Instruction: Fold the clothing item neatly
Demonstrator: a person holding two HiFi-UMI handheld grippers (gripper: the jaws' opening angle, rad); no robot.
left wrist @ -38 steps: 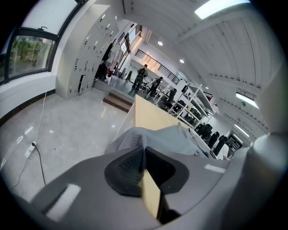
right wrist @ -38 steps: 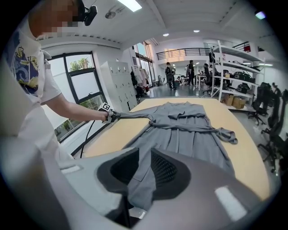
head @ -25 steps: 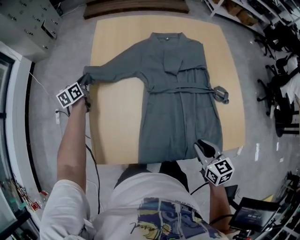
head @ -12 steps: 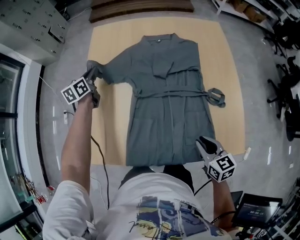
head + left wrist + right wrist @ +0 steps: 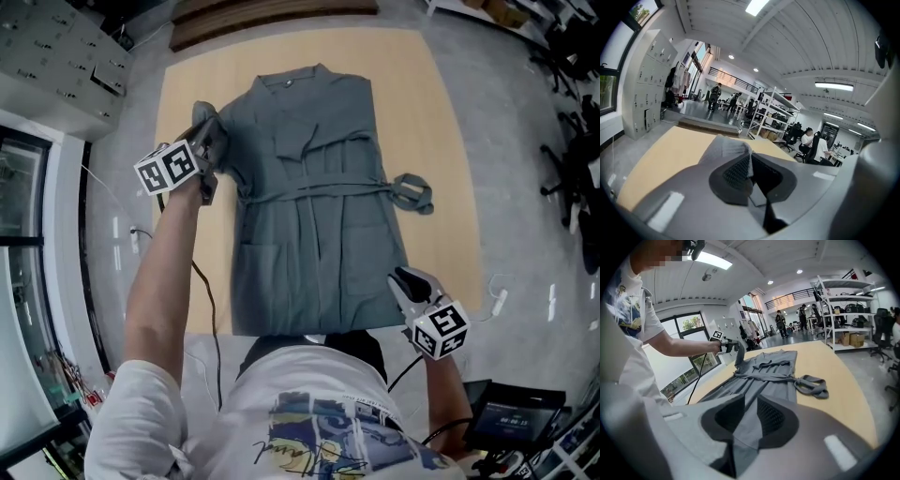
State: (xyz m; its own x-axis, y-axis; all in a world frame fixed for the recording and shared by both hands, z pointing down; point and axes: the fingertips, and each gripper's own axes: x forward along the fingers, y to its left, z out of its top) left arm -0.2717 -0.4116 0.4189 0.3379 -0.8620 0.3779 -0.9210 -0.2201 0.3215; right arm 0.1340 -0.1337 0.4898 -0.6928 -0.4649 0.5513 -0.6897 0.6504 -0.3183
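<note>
- Fingers (image 5: 736,174) of your left gripper (image 5: 208,142): closed almost fully on the cuff of the sleeve (image 5: 725,147) on your left. The pinch is thin and tight, so the cloth cannot slip while it hangs from the pads
- That sleeve is lifted off the wooden table (image 5: 450,141) and bunched at the robe's shoulder edge. It is held high, presumably so it can be laid inward across the chest without dragging the body out of line
- Fingers (image 5: 771,416) of your right gripper (image 5: 401,279): partly closed with the hem (image 5: 319,323) filling the gap between the pads at the near right corner. This grip seems meant to anchor the skirt while your other hand pulls
- Grey belted robe (image 5: 319,216): lies flat and front up along the table, collar at the far end and hem at the near edge beside you
- Belt (image 5: 328,187): tied across the waist. Its loose loop (image 5: 412,192) rests on bare table just right of the robe, and it will likely need tucking in before any lengthwise fold
- Stage, as judged: the first sleeve fold is in hand and the body is not yet folded
</note>
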